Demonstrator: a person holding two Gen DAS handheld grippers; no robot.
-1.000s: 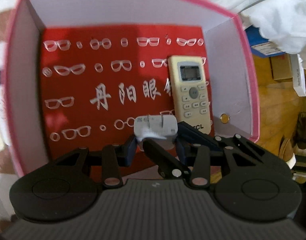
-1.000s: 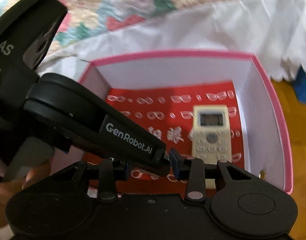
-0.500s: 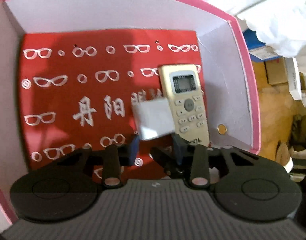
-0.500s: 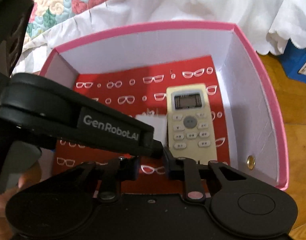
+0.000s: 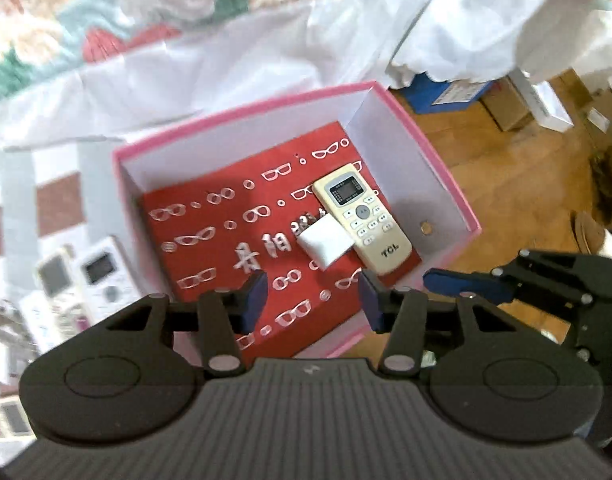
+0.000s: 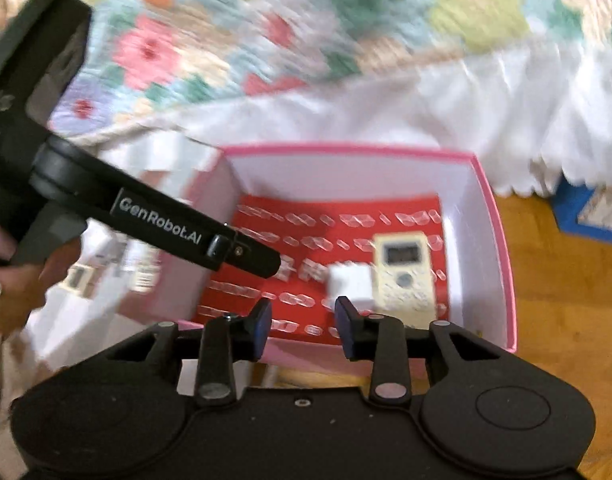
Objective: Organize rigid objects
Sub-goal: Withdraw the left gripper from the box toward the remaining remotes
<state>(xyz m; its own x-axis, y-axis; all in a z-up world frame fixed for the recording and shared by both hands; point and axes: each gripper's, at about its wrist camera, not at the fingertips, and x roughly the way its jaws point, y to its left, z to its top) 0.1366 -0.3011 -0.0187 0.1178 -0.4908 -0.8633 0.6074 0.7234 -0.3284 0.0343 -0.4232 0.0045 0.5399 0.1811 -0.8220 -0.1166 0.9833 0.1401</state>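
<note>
The white charger (image 5: 325,245) lay in the pink box (image 5: 446,168), touching the remote (image 5: 362,218). Both grippers' jaws had just been opening, empty. Light, stiff, smooth: best pinched across flat sides.

Both views are lit softly and evenly, without hard glare. Strong motion blur is seen across the right wrist view, where the quilt (image 6: 266,32) is smeared. In the left wrist view, the remotes outside the box (image 5: 78,276) are blurred. Straight edges are bent by fisheye distortion near the borders.
</note>
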